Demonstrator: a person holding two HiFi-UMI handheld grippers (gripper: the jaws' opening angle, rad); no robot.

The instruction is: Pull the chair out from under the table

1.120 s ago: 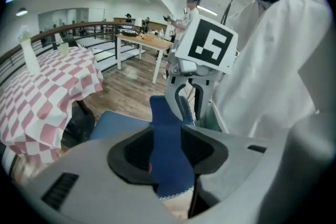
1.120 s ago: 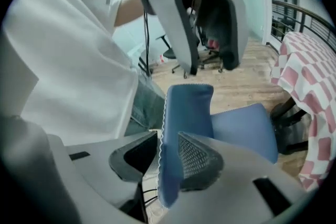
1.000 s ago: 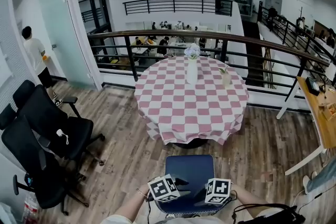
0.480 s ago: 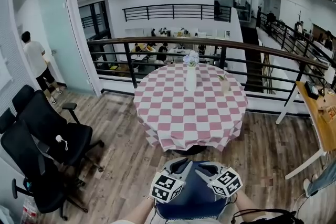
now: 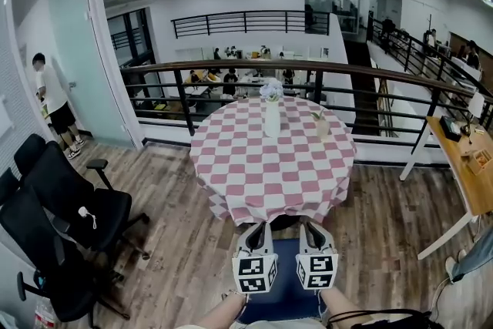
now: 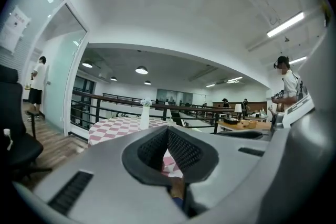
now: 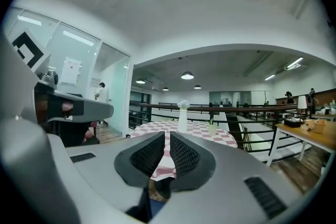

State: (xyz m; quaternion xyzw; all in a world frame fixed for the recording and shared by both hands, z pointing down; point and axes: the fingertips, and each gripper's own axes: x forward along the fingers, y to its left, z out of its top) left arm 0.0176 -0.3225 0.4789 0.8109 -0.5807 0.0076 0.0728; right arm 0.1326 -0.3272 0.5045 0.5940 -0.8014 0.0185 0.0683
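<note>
Chair stood clear of the bench's near edge, pull apparently done: left tongs were together, right tongs had just closed to a slit, both empty.

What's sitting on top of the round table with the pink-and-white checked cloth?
A tall white vase of pale flowers and a small pale cup with a green sprig stand near its far edge. The cloth hides the tabletop.
</note>
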